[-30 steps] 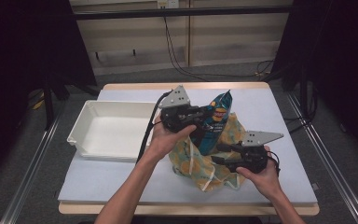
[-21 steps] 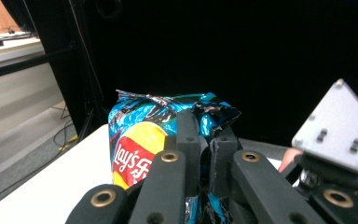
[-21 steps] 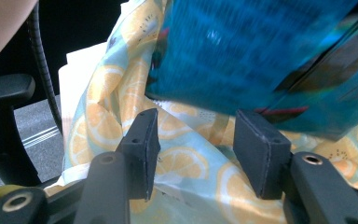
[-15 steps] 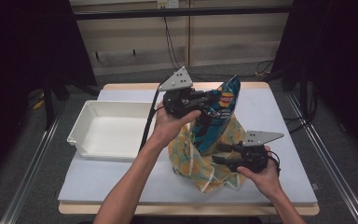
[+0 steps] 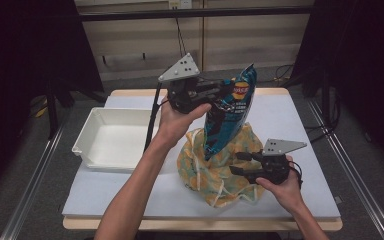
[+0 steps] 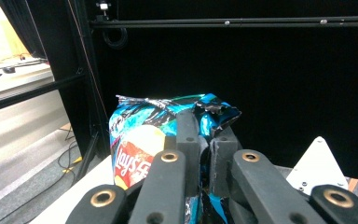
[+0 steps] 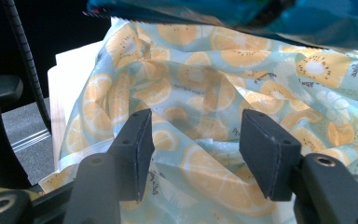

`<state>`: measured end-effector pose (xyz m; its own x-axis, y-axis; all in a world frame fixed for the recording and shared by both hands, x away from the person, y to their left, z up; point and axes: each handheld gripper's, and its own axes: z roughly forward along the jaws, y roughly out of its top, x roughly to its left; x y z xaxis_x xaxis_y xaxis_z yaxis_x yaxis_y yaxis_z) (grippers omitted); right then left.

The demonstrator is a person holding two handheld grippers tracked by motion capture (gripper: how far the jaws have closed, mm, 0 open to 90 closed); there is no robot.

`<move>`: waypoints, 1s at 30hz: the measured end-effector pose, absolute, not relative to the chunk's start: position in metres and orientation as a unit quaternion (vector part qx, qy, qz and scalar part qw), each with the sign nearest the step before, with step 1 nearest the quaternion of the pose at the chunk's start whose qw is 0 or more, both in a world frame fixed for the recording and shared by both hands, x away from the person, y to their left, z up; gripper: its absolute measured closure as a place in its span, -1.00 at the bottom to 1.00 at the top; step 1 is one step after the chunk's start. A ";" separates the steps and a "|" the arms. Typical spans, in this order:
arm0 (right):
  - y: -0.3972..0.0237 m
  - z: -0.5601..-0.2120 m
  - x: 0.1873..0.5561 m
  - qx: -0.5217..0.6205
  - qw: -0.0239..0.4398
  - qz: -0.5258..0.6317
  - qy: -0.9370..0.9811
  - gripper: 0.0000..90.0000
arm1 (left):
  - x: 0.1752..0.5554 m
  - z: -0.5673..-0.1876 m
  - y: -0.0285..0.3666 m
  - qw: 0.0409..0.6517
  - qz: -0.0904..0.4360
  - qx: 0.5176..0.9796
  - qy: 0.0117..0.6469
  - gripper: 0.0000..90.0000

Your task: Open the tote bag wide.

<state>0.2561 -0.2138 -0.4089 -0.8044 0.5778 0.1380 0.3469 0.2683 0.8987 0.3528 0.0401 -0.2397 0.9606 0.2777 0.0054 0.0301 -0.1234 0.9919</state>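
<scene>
Left gripper [image 5: 219, 95]: jaws clamped tight on the upper part of the chip bag [image 5: 227, 117]; in the left gripper view the two pads are seen pinching the crumpled foil just below its top edge

Chip bag: held upright and slightly tilted above the table, its lower end hanging into the mouth of the fabric bag [image 5: 215, 172], its serrated top edge uppermost

Right gripper [image 5: 240, 163]: jaws parted, having just been opening; in the right gripper view fabric is seen lying in the gap between the pads, with neither pad pressed on it

Fabric bag: orange-slice print, slumped on the table mat [image 5: 300, 125] near the front edge, drawstring trailed at the front

White tray [image 5: 87, 137]: set on the left part of the mat, well apart from both bags

Edges: the fabric bag is kept inside the front edge of the mat; the tray's left rim is level with the mat's left edge

Open room: bare mat is seen behind the bags and to their right; a strip is left between tray and fabric bag
</scene>
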 end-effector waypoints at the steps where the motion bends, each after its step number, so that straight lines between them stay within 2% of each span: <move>1: -0.214 -0.408 0.256 0.294 0.110 0.529 0.789 -0.03 | 0.354 -0.238 0.042 0.653 0.095 0.744 0.103 0.92; 15: -0.218 -0.405 0.253 0.299 0.122 0.540 0.777 -0.31 | 0.359 -0.228 0.082 0.653 0.115 0.738 0.127 0.91; 21: -0.220 -0.405 0.249 0.302 0.140 0.534 0.777 -0.43 | 0.362 -0.226 0.099 0.648 0.128 0.737 0.143 0.91; 30: -0.236 -0.410 0.238 0.317 0.146 0.540 0.766 -0.45 | 0.372 -0.221 0.127 0.644 0.144 0.733 0.168 0.91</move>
